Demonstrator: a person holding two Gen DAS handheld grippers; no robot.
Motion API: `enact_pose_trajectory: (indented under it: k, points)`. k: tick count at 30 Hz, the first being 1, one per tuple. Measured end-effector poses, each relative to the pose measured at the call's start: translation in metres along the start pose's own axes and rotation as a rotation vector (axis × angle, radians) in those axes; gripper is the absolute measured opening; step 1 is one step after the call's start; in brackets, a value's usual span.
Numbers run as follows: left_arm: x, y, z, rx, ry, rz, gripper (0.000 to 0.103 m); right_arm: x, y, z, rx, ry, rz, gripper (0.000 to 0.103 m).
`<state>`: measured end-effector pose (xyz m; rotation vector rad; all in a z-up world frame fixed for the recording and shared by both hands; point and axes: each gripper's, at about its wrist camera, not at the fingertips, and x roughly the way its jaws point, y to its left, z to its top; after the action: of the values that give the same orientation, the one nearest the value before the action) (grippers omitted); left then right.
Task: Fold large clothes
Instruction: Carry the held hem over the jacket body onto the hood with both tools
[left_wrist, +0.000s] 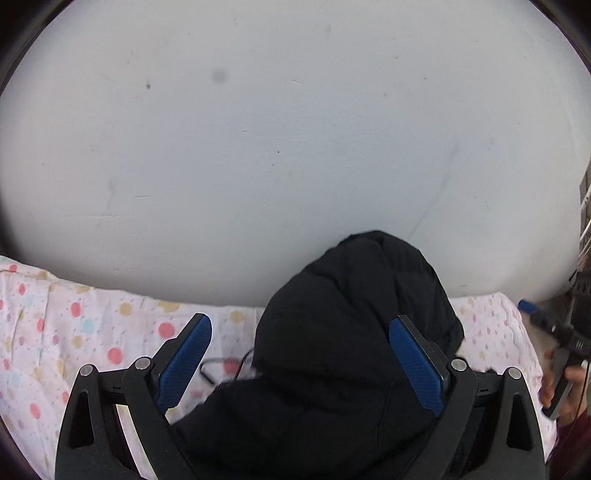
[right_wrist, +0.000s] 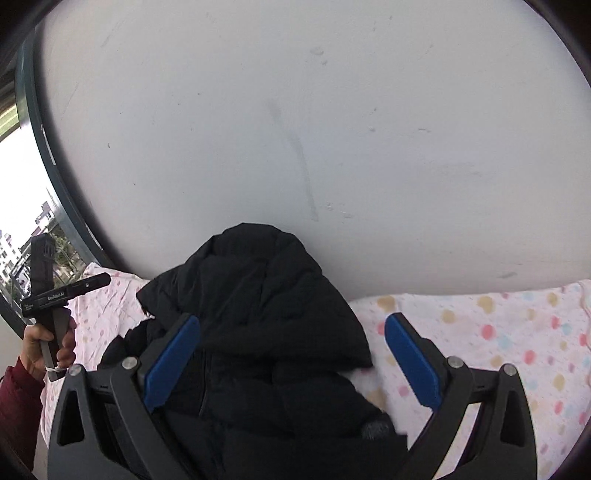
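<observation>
While both my grippers, left (left_wrist: 301, 363) and right (right_wrist: 291, 360), gaped empty above the bed (right_wrist: 498, 332), the black puffy jacket (right_wrist: 266, 314) looked soft, bulky, slippery; I judged its hem or shoulders best to pinch.

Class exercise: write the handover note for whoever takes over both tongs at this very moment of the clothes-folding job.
Left tongs: open, nothing gripped, above the black jacket.
Right tongs: open, nothing gripped, over the same jacket.
Jacket: bunched on the spotted bedsheet, its hood end propped against the white wall.
Done: jacket is on the bed, but no tidy fold shows yet.
Left: spread it flat, bring the sleeves in, fold the body; how much of it lies below the views cannot be seen.
</observation>
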<state>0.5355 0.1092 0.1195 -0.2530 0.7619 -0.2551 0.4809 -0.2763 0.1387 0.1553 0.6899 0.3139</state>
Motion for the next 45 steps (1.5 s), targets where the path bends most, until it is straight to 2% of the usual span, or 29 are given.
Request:
enact_pose_trajectory:
  k: [5, 8, 12, 20, 25, 27, 29, 31, 33, 34, 36, 39, 42, 45]
  points:
    - [0.041, -0.015, 0.021, 0.042, 0.058, -0.125, 0.096, 0.053, 0.000, 0.009, -0.020, 0.046, 0.081, 0.101]
    - [0.059, -0.013, 0.028, 0.036, 0.076, -0.134, 0.096, 0.076, -0.002, 0.012, -0.033, 0.071, 0.105, 0.101]
    - [0.084, -0.004, 0.035, -0.022, 0.105, -0.176, 0.096, 0.094, -0.016, 0.015, -0.027, 0.086, 0.097, 0.101]
    - [0.135, -0.010, 0.022, -0.037, 0.217, -0.194, 0.096, 0.131, -0.038, 0.014, 0.045, 0.126, 0.118, 0.101]
    - [0.146, -0.009, 0.021, -0.100, 0.225, -0.213, 0.096, 0.151, -0.030, 0.014, 0.042, 0.158, 0.141, 0.101]
    - [0.152, -0.008, 0.018, -0.113, 0.238, -0.199, 0.096, 0.158, -0.022, 0.013, 0.037, 0.167, 0.154, 0.101]
    - [0.155, -0.009, 0.013, -0.107, 0.242, -0.180, 0.096, 0.168, -0.014, 0.012, 0.026, 0.181, 0.131, 0.101]
    - [0.157, -0.011, 0.007, -0.104, 0.242, -0.161, 0.087, 0.173, -0.006, 0.011, 0.024, 0.183, 0.126, 0.101]
    - [0.155, -0.011, 0.001, -0.109, 0.257, -0.150, 0.061, 0.175, 0.002, 0.012, 0.012, 0.177, 0.098, 0.099]
    - [0.155, -0.012, -0.002, -0.111, 0.264, -0.147, 0.055, 0.175, 0.007, 0.013, -0.006, 0.179, 0.082, 0.094]
    - [0.150, -0.015, -0.006, -0.092, 0.258, -0.145, 0.034, 0.174, 0.017, 0.013, -0.048, 0.185, 0.053, 0.047]
    - [0.138, -0.024, -0.012, -0.053, 0.239, -0.144, 0.020, 0.169, 0.023, 0.012, -0.061, 0.191, -0.002, 0.025]
    - [0.117, -0.035, -0.020, -0.013, 0.215, -0.145, 0.012, 0.158, 0.037, 0.009, -0.117, 0.181, -0.031, 0.016]
    - [0.086, -0.042, -0.034, 0.010, 0.173, -0.154, 0.008, 0.137, 0.055, 0.001, -0.200, 0.148, -0.054, 0.012]
